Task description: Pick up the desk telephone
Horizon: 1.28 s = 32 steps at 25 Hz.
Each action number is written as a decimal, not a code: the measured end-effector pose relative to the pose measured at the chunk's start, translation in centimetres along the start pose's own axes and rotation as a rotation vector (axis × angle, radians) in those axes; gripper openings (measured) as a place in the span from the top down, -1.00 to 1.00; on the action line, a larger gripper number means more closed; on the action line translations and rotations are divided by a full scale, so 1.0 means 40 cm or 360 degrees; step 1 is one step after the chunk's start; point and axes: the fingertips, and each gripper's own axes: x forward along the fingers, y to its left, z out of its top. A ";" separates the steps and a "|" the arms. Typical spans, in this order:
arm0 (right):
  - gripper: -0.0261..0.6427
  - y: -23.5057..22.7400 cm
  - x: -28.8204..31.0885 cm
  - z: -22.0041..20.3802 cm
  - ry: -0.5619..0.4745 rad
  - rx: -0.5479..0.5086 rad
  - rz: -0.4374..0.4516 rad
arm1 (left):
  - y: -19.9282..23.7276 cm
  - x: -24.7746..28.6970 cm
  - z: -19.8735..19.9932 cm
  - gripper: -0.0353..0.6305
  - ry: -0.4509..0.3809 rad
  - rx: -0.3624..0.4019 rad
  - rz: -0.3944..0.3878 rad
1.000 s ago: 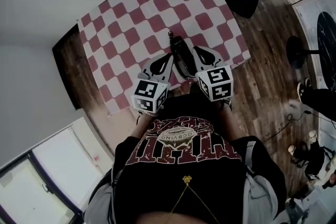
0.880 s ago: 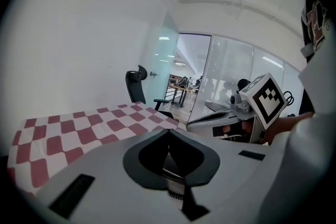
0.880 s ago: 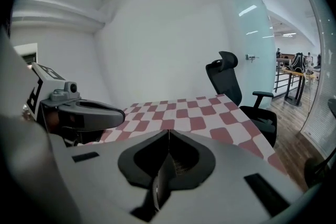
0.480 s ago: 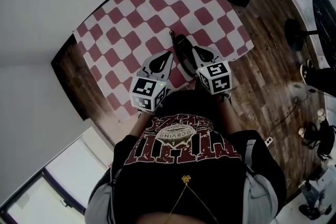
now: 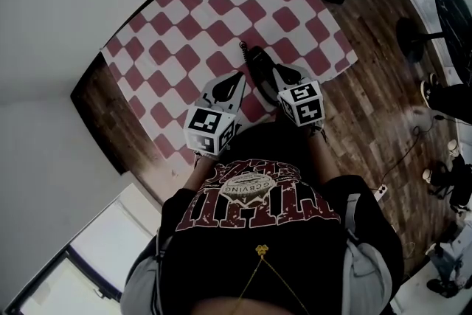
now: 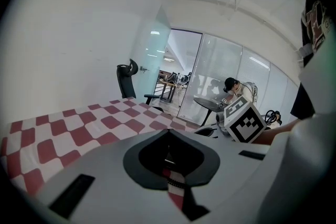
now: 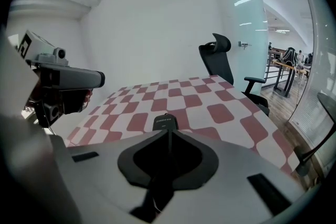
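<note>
- Now, at the left, the left gripper [image 6: 168, 130] is seen with its jaws brought together, tips meeting. Nothing is held, and only the checked tablecloth [image 5: 177, 33] shows through the gap behind the tips.
- It is held low over the near part of the cloth, tilted toward the table, just to the left of the phone.
- In the middle, the desk telephone [image 5: 258, 64] is found lying on the cloth. It is a dark, narrow body pointing away from the person, set between the two grippers and a little ahead of them.
- A thin dark line runs off its far end; whether that is a cord or an aerial cannot be told.
- On the right, the right gripper [image 7: 168, 131] is likewise closed right up, with nothing seen pinched. In its own view the phone's dark end sits just beyond the tips.
- The pick-up is judged not yet begun, since the phone looks to be resting on the table and is gripped by neither tool.
- For a clean grasp, the chosen jaws should be opened before any further descent, wide enough to straddle the narrow body.
- The grip is best taken across the short width, near the middle, so the phone is not tipped when lifted.
- The pads should be brought down close to the cloth without the fabric being caught between them.
- The thin trailing line should be watched as the phone is raised.
</note>
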 end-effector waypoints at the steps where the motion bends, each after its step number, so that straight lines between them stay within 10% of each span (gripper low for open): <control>1: 0.86 0.001 0.002 -0.003 0.0009 -0.0002 -0.0001 | -0.001 0.001 -0.002 0.87 0.0000 -0.0005 -0.0008; 9: 0.82 0.009 0.026 -0.026 0.0086 -0.0067 0.0001 | 0.009 -0.001 -0.010 0.87 -0.0011 -0.0049 -0.0010; 19: 0.14 0.018 0.069 -0.032 0.0148 -0.0167 0.0011 | 0.038 -0.014 -0.008 0.87 -0.0025 -0.0072 0.0037; 32: 0.06 0.025 0.158 -0.096 0.0358 -0.0182 0.0117 | 0.065 -0.023 -0.012 0.87 -0.0040 -0.0102 0.0096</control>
